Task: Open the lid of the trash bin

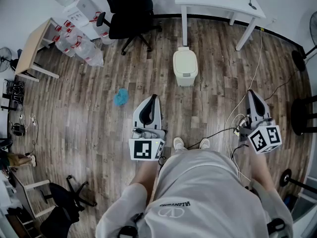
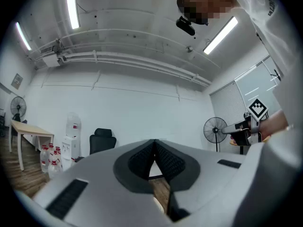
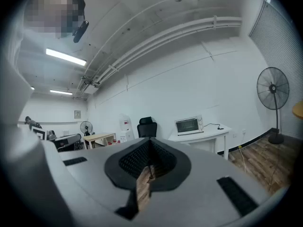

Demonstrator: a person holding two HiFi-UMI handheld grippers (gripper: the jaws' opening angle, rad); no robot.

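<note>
The trash bin [image 1: 185,67] sits on the floor [image 1: 89,113] ahead of us, lid [image 1: 185,62] down, just short of the white table [image 1: 218,2]. Both tools hang well back from it. The left gripper [image 1: 152,99] is the nearer, with the bin ahead and a little to its right. The right gripper [image 1: 251,94] has it well off to its left. Each has its jaws pressed together on nothing (their own views show the pads [image 2: 140,161] meeting at the tips). The bin's long axis runs away from us. The hinge looks to be at the far end, though we can't be sure from up here.
</note>
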